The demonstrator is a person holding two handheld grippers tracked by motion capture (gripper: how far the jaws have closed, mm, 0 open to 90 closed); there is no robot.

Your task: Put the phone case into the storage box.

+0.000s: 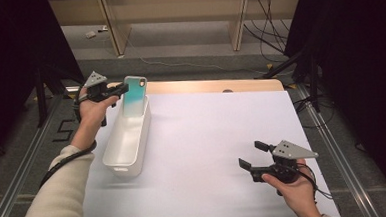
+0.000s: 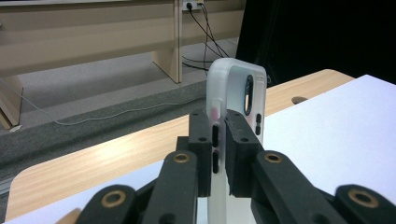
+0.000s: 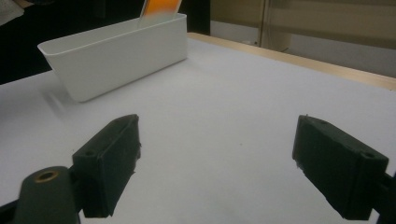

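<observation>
- Table [image 1: 208, 152] with a white top carries everything; a strip of bare wood runs along its far edge.
- White bin [image 1: 127, 137], long and narrow, sits on the table's left part.
- Phone case [image 1: 134, 95], teal-backed and upright, stands at the bin's far end, its lower part inside.
- Left gripper [image 2: 220, 140], at the bin's far-left corner, pinches the case's edge between closed jaws.
- Right gripper [image 1: 251, 154], well right of the bin near the table's front, has jaws spread wide, gripping nothing.
</observation>
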